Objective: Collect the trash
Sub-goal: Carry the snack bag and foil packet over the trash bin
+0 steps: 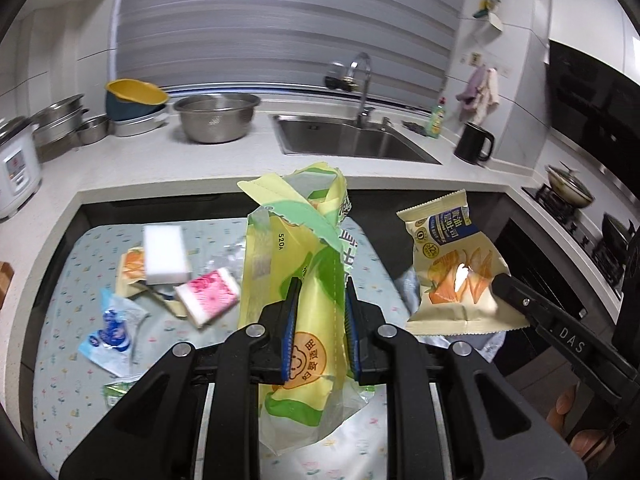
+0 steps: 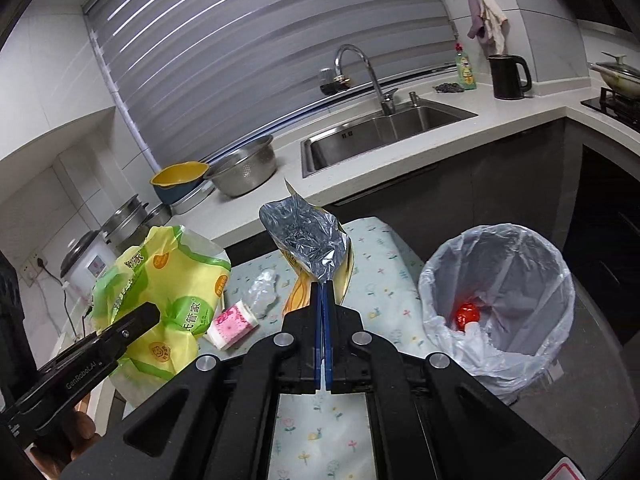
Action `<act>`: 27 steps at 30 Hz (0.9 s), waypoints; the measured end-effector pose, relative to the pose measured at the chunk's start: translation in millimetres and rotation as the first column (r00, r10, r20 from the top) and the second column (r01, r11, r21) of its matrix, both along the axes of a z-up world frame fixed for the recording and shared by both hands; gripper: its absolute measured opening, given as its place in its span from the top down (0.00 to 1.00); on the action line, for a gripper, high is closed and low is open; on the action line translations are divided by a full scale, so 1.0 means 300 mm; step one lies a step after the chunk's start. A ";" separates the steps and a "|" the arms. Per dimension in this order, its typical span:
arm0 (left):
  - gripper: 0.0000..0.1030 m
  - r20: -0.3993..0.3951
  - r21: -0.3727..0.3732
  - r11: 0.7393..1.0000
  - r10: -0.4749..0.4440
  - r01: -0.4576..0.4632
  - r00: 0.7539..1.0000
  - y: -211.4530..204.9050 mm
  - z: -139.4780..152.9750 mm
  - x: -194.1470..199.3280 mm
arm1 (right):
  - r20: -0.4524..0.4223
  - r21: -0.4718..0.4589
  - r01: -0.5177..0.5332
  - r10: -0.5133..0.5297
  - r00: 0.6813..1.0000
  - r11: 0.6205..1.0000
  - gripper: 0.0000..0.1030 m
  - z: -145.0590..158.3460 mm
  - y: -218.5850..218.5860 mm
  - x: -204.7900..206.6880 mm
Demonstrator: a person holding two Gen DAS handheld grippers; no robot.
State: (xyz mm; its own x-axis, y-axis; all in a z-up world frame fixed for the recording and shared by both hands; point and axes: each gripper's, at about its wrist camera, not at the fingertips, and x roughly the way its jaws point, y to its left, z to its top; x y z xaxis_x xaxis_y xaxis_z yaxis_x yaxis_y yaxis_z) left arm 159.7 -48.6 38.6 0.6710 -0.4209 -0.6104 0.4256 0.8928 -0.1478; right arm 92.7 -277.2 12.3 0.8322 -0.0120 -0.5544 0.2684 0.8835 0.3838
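Left wrist view hides much behind its own left tongs [image 1: 320, 304], whose blue pads pinch a crumpled yellow-green plastic bag [image 1: 304, 256] held up off the tabletop [image 1: 60, 320]; the bag screens the middle of the flowered cloth and its lower end is lost behind the black frame. To the right, the right tongs [image 1: 494, 280] enter from the edge, only one finger showing, nipping a cream snack packet [image 1: 452, 260] by its side; the print on it is too small to read. The table stands in a kitchen, below an L-shaped white counter with a steel sink [image 1: 352, 140], a steel bowl [image 1: 218, 118], a black kettle [image 1: 474, 144] and striped blinds behind. Left on the cloth are a white sponge block [image 1: 166, 254], a pink-flowered packet [image 1: 210, 294] and a blue-white wrapper [image 1: 112, 328], partly overlapping other scraps I cannot identify. Only the right wrist view shows the bin [image 2: 500, 300] lined with a pale bag, standing beside the table's right end, something red at its bottom; there the pads are pressed together on the packet, its silver inside facing the camera.
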 end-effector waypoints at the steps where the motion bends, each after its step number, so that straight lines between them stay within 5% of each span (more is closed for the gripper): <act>1: 0.81 0.002 0.004 1.000 -0.013 0.013 1.000 -0.028 0.000 -0.008 | -0.001 0.000 0.013 -0.013 1.000 1.000 0.98 -0.003 -0.024 -0.016; 27: 0.80 -0.047 0.098 0.940 -0.323 0.326 0.945 -0.679 -0.150 -0.081 | -0.068 0.053 0.279 -0.275 0.959 0.959 0.98 -0.158 -0.513 -0.226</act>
State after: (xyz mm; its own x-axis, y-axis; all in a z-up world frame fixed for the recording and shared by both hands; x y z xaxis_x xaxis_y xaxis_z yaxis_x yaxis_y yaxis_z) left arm 135.5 -252.3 -6.3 0.4890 -0.5470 -0.6795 0.6918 0.7176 -0.0797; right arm 24.7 -431.1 -35.1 0.7666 -0.2020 -0.6095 0.5234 0.7465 0.4108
